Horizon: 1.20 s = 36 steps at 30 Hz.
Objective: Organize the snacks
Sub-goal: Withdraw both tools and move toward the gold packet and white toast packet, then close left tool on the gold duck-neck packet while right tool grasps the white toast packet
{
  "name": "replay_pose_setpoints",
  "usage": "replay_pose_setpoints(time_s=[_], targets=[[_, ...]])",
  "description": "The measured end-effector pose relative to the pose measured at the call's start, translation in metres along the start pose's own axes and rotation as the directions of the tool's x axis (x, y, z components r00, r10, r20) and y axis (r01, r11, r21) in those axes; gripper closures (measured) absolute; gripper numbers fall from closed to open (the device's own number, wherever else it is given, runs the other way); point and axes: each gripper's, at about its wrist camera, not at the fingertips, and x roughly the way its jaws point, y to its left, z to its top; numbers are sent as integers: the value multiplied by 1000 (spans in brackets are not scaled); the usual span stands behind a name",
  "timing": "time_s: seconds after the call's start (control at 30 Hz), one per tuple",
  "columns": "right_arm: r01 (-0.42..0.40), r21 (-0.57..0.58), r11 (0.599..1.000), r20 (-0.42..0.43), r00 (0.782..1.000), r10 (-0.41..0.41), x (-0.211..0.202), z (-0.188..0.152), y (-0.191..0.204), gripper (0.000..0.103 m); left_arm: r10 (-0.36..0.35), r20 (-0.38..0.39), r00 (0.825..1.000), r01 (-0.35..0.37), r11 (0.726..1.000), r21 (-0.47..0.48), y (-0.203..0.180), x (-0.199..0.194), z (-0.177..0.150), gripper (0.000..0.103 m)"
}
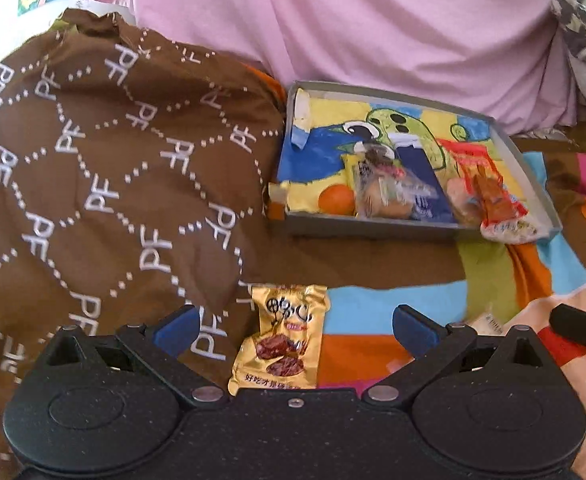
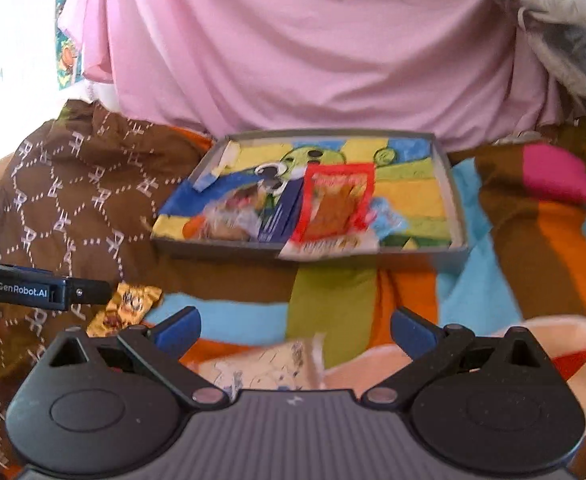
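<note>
Gold snack packet [image 1: 283,340] — glossy, crinkled, meat pictured.

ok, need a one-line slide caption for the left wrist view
Open left gripper straddles a gold snack packet on the striped blanket; tray beyond holds sorted snacks.

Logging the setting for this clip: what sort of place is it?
Probably a bed at home: a colourful blanket, a brown quilt and pink fabric surround the snack box.
</note>
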Motion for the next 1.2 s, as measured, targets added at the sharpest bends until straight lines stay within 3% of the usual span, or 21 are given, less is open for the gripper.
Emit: replay_pose_setpoints(time_s=[0.37,0.63,0.9,1.2], targets=[[-27,-16,1000,-38,999,26,28,-46,11,0,-22,51,998,20,999,51,10,25,-41,1],[-33,-5,999,-82,996,32,12,-48,16,0,-46,36,998,42,993,109,-1,10,-47,1],[-3,-9,1000,-179,984,1,18,-55,17,0,-45,17,999,42,991,127,-7,7,-60,1],[-1,29,1000,-198,980,7,17,-60,15,0,-60,-22,998,63,984,166,-11,11,-67,1]])
